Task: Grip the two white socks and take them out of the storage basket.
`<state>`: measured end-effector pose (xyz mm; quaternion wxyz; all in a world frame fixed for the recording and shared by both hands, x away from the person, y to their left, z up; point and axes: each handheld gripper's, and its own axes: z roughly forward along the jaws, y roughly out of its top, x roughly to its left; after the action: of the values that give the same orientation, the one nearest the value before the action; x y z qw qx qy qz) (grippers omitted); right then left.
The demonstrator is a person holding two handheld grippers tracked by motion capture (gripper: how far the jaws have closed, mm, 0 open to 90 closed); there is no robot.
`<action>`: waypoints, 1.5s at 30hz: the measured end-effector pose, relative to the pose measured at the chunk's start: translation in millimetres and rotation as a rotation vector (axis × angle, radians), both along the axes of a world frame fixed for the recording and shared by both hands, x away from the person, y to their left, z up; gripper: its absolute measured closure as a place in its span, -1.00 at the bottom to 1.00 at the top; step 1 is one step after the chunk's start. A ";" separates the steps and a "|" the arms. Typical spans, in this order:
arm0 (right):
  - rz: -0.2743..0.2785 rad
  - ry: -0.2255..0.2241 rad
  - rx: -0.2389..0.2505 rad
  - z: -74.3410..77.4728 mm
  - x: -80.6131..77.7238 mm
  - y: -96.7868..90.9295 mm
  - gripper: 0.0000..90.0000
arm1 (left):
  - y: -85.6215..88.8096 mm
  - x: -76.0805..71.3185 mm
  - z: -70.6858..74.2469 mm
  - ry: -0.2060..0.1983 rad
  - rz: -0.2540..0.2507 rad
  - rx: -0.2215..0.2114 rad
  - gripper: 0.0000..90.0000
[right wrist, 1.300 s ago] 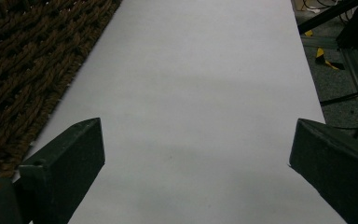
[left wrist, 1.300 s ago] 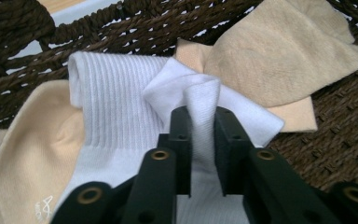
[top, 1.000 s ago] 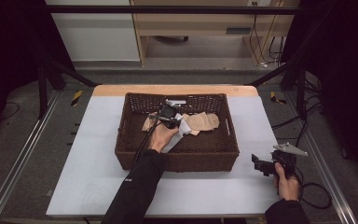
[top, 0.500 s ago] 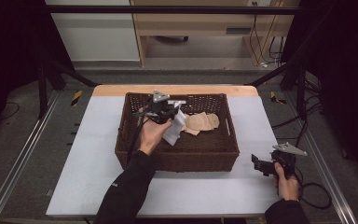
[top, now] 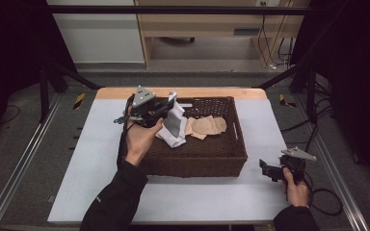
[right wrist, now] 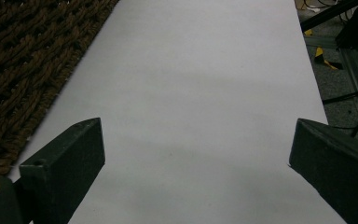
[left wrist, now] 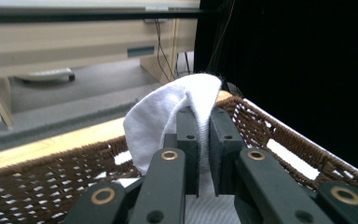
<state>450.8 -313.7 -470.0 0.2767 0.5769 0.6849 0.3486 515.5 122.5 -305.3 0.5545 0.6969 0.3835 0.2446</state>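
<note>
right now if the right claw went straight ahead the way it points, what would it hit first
Probably nothing soon: the open right claw points along bare white table, with the wicker basket passing beside its path. The way looks free to the table's far edge, though depth is uncertain.

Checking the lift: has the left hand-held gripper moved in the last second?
Yes. The left hand-held gripper went toward the basket's far-left corner, carrying the white cloth.

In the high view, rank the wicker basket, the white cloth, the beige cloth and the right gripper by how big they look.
1. The wicker basket, by far the largest.
2. The white cloth, lifted in the left gripper, so nearer the camera.
3. The beige cloth and the right gripper look alike; no ranking between them.
</note>
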 end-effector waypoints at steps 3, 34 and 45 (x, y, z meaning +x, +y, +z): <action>0.000 -0.001 0.000 0.1 -0.2 -0.1 -0.92 | 6.6 -9.9 8.5 -0.023 -0.005 -0.021 0.85; 0.001 0.005 -0.001 0.1 -0.8 0.6 -0.92 | 40.9 -117.7 37.6 -0.141 -0.149 -0.069 0.85; 0.003 0.005 0.000 0.3 -1.6 0.6 -0.92 | 50.3 -143.7 3.5 -0.085 -0.181 -0.030 0.85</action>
<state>449.2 -313.1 -469.6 0.2743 0.5770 0.6863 0.3476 371.7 172.8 -301.8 0.6007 0.7091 0.2987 0.2171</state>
